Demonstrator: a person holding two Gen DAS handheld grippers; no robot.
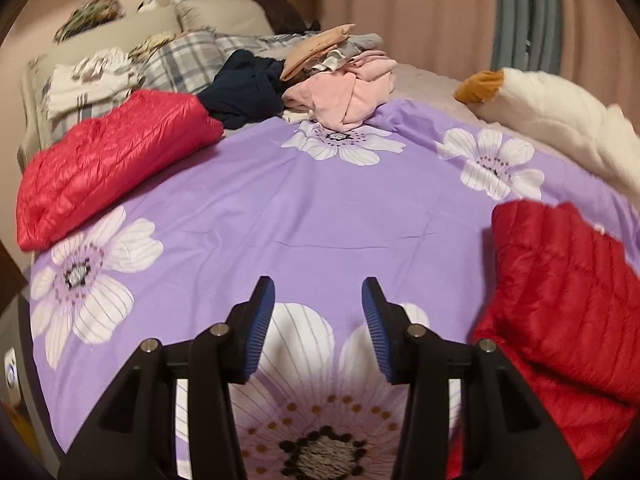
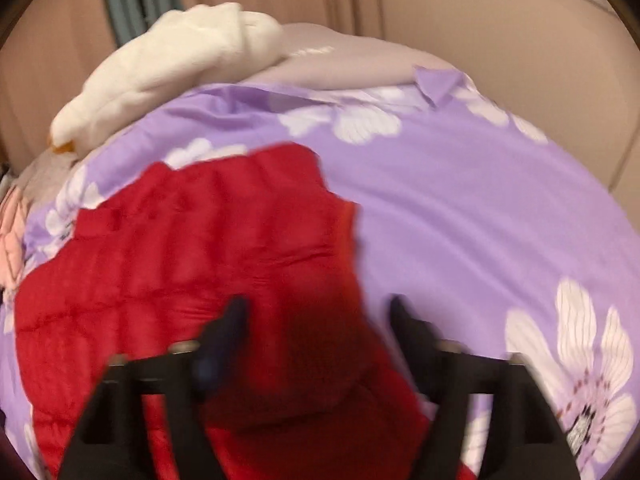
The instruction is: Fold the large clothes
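The left gripper (image 1: pixel 319 292) hangs above the purple floral bedspread (image 1: pixel 304 208), its blue-padded fingers (image 1: pixel 260 332) spread apart with nothing between them. The right gripper (image 2: pixel 318 312) stands with its jaws apart over a dark red quilted jacket (image 2: pixel 192 264); the fabric lies between and beneath the fingers, and the blur prevents telling whether either finger touches it.

Left wrist view only: a second, brighter red quilted jacket (image 1: pixel 108 164) lies folded at the left side of the bedspread, well apart from the dark red quilted jacket (image 1: pixel 560 304), which appears here at the right edge. Behind the bedspread sits a heap of clothes: a navy garment (image 1: pixel 244 88), a pink garment (image 1: pixel 344 96) and a tan item (image 1: pixel 316 50) on top. Plaid bedding (image 1: pixel 180 60) and pillows (image 1: pixel 224 16) lie at the head of the bed.

Right wrist view only: the far corner of the bedspread (image 2: pixel 480 184) is turned back, with a grey-mauve sheet (image 2: pixel 340 60) beyond it.

Both views: a white plush toy (image 1: pixel 560 116) with an orange tip lies at the bed's edge (image 2: pixel 180 60), beside curtains (image 1: pixel 440 8).

No brand, label or legible writing is visible in either view.
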